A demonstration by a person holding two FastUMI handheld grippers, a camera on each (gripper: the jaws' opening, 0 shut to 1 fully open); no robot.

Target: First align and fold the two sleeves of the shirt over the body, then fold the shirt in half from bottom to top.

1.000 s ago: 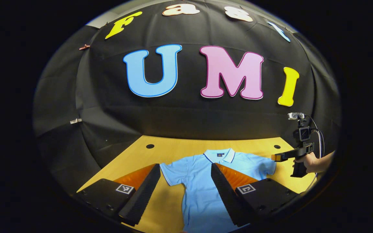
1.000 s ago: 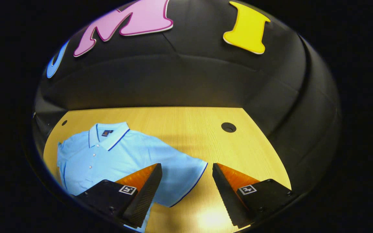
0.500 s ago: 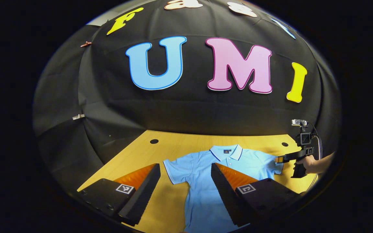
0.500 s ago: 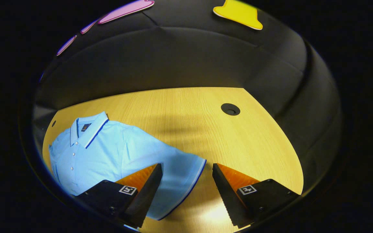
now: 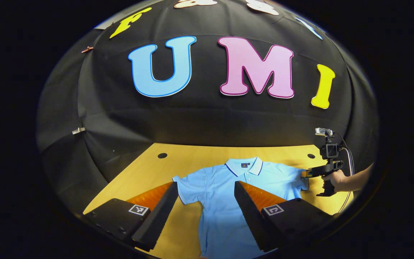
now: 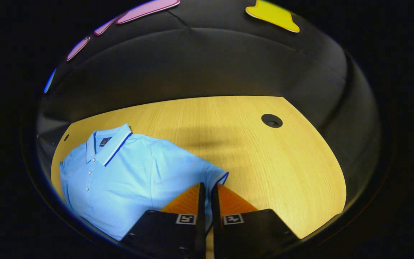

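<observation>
Right now the step in hand looks like the 1st sleeve fold — the right gripper (image 6: 207, 201) is pinching the cuff of the shirt's sleeve (image 6: 214, 176), lower centre of the right gripper view. To do it well, I'd say: lift only slightly, carry the cuff across toward the button placket, keep the cuff edge parallel w/ the side seam, & avoid dragging the body along. The shirt (image 5: 225, 187) is lying flat, collar toward the back wall, on the tabletop (image 6: 264, 154), lower centre of the left gripper view.

Fingers: the right pair is nearly closed, w/ just a thin slit between them, gripping the sleeve's hem. The left gripper (image 5: 203, 205) is hanging spread wide above the shirt's other side — holding nothing, touching nothing as far as I can tell.
</observation>
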